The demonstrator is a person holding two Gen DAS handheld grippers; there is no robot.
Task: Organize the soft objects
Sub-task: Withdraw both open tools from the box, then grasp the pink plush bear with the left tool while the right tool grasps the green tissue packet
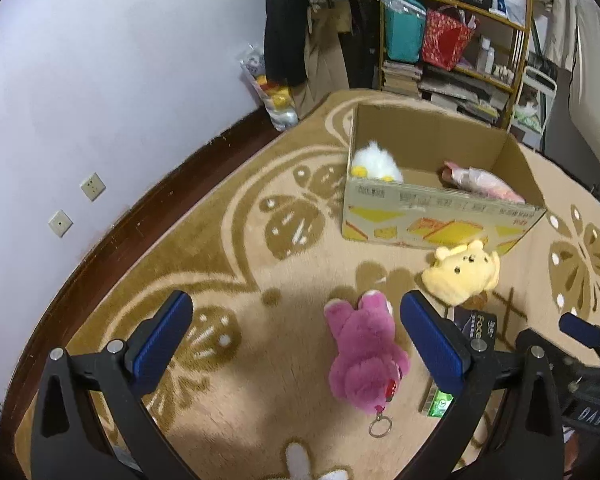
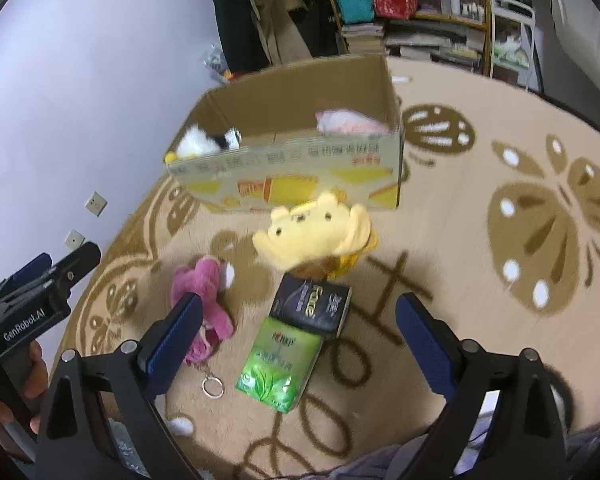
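Pink plush bear (image 1: 364, 356) on the carpet (image 1: 236, 360) between the wide-spread jaws of the empty left gripper (image 1: 296, 328), seemingly lined up for boxing; right gripper (image 2: 298, 326) likewise wide, empty; cardboard box (image 1: 436, 216) beyond.

Dim indoor light, soft shadows, slight motion blur, heavy fisheye edge distortion.

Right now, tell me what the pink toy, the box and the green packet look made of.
Pink toy: fuzzy plush, matte, with a metal-looking key ring. Box: corrugated cardboard, brown inside, printed outside. Green packet: probably thin plastic film, glossy with highlights.
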